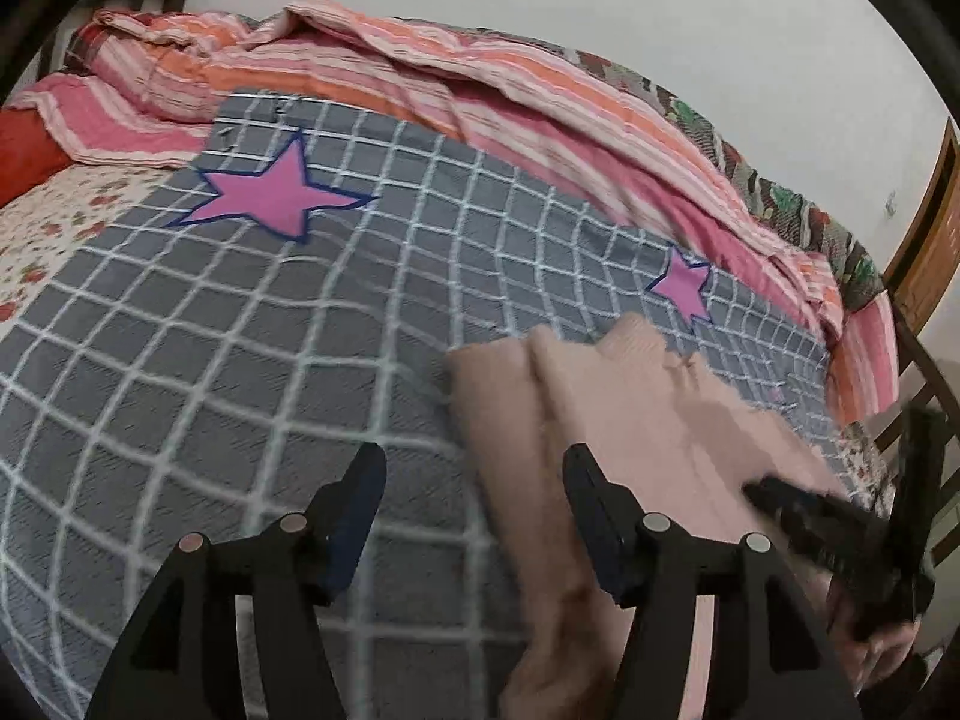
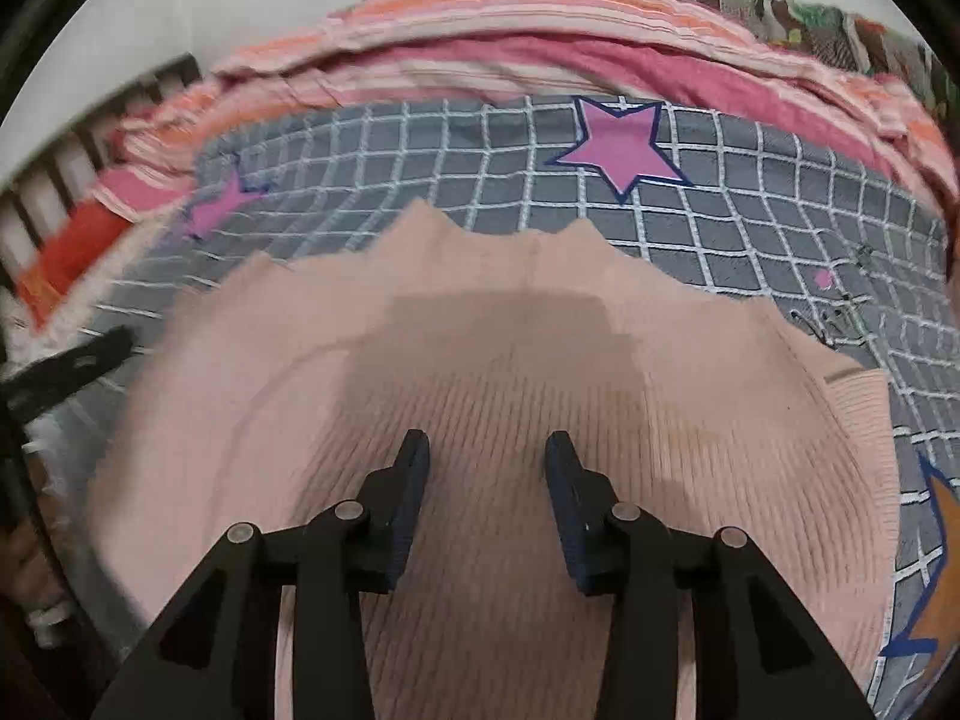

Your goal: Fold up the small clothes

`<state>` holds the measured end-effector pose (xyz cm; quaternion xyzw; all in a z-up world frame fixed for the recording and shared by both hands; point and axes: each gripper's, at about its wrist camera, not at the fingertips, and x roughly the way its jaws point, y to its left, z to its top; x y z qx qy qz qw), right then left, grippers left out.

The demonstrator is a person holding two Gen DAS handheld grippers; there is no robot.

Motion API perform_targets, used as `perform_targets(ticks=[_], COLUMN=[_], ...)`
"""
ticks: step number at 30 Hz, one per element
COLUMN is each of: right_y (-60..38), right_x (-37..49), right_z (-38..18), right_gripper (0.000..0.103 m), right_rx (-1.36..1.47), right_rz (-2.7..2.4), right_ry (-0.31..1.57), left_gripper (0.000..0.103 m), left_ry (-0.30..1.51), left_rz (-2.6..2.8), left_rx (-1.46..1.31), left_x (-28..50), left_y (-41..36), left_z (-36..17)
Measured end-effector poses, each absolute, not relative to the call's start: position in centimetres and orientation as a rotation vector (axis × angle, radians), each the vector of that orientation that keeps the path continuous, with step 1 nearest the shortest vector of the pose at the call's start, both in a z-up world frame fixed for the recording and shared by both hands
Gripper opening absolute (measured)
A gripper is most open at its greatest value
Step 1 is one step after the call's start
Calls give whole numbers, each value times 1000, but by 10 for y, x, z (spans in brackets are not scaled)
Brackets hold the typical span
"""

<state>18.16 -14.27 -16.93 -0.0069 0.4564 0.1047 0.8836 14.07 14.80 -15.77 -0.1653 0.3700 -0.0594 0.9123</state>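
Note:
A pale pink ribbed knit garment [image 2: 480,330] lies spread on a grey checked blanket [image 2: 750,210] with pink stars. My right gripper [image 2: 487,444] hovers over the garment's middle, jaws open with only the flat fabric below them. In the left wrist view the garment [image 1: 630,408] lies to the right, and its left edge runs under the gap of my left gripper [image 1: 474,468]. That gripper is open and grips nothing. The right gripper [image 1: 840,528] shows blurred at the right over the garment. The left gripper [image 2: 72,366] shows blurred at the left edge of the right wrist view.
A bunched pink and orange striped quilt [image 1: 480,72] runs along the far side of the bed by a white wall. A floral sheet [image 1: 66,222] shows at the left, a dark headboard [image 2: 72,138] beyond it, and wooden furniture [image 1: 936,228] at the right.

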Motion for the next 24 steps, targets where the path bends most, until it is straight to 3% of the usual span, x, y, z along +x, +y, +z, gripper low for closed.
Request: perform_targets(ticks=[16, 24], right_y=[-125, -132], right_x=[278, 253], right_z=[-194, -181], right_gripper=[40, 40], right_rx=[-14, 17], right_rz=[86, 141], right_ry=[1106, 1089], left_gripper=[63, 63], left_ry=[726, 745], left_rz=[-224, -299], left_rx=[-419, -495], left_x=[111, 90], left_y=[174, 174], left_z=[-180, -182])
